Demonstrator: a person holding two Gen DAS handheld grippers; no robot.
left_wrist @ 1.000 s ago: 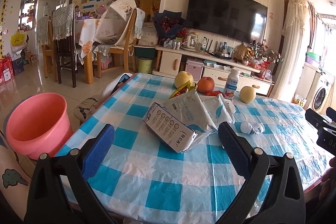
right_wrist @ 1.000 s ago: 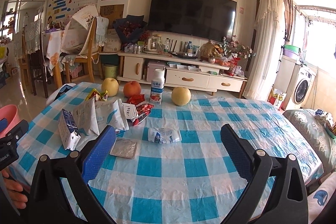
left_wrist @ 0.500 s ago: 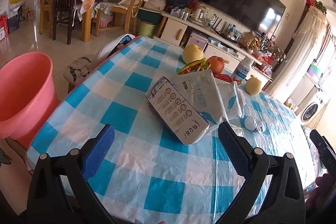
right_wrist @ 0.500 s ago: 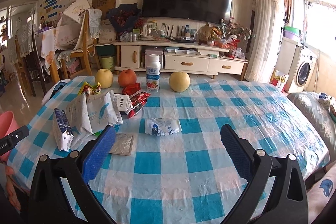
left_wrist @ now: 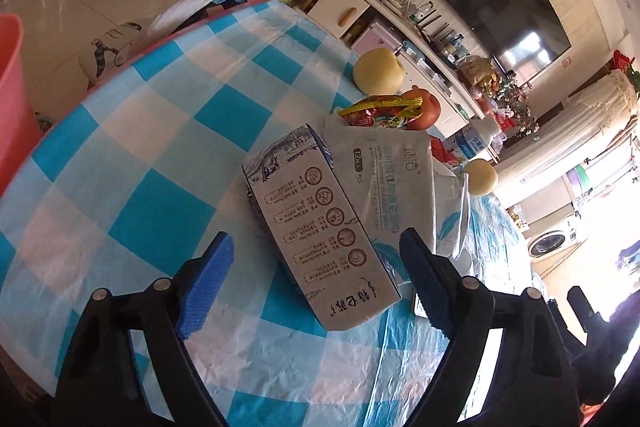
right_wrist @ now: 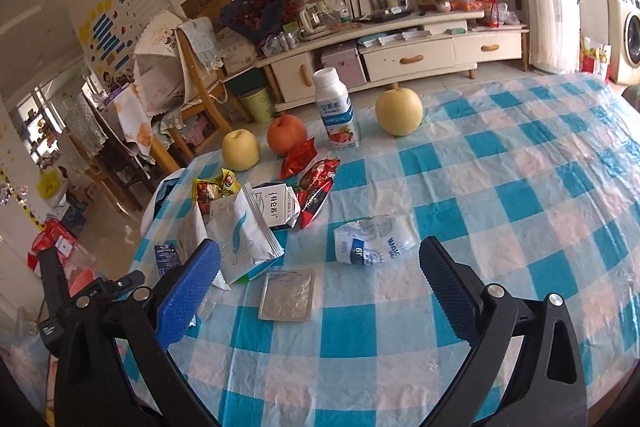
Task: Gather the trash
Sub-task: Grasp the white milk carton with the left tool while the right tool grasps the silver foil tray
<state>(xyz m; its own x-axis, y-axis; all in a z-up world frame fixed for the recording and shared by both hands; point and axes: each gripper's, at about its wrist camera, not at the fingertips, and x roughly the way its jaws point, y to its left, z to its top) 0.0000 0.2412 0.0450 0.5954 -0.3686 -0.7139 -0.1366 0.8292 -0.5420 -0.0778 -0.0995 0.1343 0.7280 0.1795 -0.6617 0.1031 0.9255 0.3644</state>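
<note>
The left tongs, jaws just narrowing yet touching nothing, straddle the milk carton near the desk's left edge; leaning on a white pouch, it may slide away; the right tongs gape empty.

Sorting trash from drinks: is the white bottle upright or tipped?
Upright: the white plastic bottle with blue label stands on its base, cap on top.

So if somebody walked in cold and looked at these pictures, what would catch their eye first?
Probably the blue-and-white checked tablecloth and the litter heaped at its left end: a milk carton lying flat between the open left gripper fingers, against a white wipes packet. Behind stand two yellow pears, a red apple and a yogurt bottle.
</note>
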